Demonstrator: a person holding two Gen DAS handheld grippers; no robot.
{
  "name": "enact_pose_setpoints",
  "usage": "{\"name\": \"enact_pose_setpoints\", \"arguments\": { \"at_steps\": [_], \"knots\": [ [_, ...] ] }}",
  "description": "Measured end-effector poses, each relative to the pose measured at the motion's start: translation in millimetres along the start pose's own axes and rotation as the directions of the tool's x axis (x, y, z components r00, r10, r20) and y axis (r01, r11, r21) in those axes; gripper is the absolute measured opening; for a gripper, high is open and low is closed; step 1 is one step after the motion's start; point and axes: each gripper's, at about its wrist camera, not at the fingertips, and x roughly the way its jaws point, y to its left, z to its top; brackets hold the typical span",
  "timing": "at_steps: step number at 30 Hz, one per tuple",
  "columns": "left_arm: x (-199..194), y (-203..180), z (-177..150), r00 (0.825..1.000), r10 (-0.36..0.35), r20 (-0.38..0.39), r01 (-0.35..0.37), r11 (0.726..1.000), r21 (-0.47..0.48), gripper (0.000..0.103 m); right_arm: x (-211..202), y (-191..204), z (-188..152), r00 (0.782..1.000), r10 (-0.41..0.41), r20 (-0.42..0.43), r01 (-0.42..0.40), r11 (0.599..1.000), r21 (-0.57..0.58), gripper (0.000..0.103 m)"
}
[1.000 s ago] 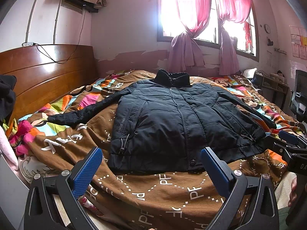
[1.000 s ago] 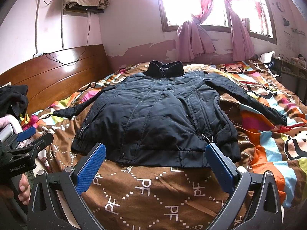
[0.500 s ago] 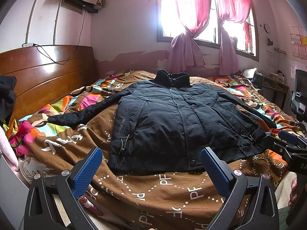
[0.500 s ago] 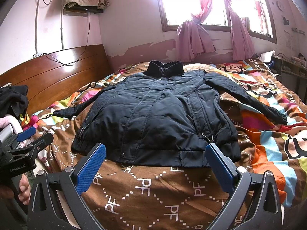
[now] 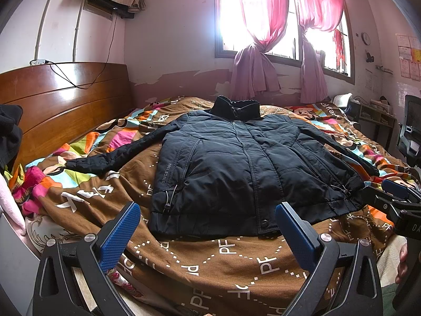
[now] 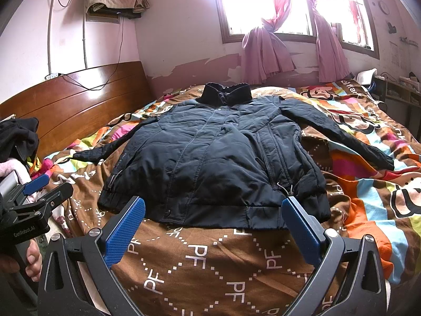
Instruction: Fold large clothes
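Jacket (image 5: 236, 168) lies flat, sleeves spread, across the middle of the quilted bed (image 5: 215, 260), its hem near the front edge, while my left gripper (image 5: 208, 233) and right gripper (image 6: 213, 227) hover wide apart, holding nothing.

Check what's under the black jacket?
The black jacket lies flat on the patterned bedspread, sleeves spread onto it. Whatever sits beneath the body is covered. Both tongs hover short of the hem, open.

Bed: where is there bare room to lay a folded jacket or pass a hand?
Free: the brown bedspread between the jacket hem and both open grippers, and the colourful stretch beyond its right sleeve. Crowded: the headboard side, with the left sleeve and heaped clothes.
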Motion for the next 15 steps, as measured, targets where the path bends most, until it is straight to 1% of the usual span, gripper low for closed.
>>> {"name": "enact_pose_setpoints", "arguments": {
  "at_steps": [15],
  "knots": [
    [0.1,-0.6,0.9,1.000,0.002,-0.001,-0.002,1.000,0.003,0.103,0.6,0.0,-1.7,1.000,0.004,-0.002,-0.004,1.000,0.004,0.102]
  ]
}}
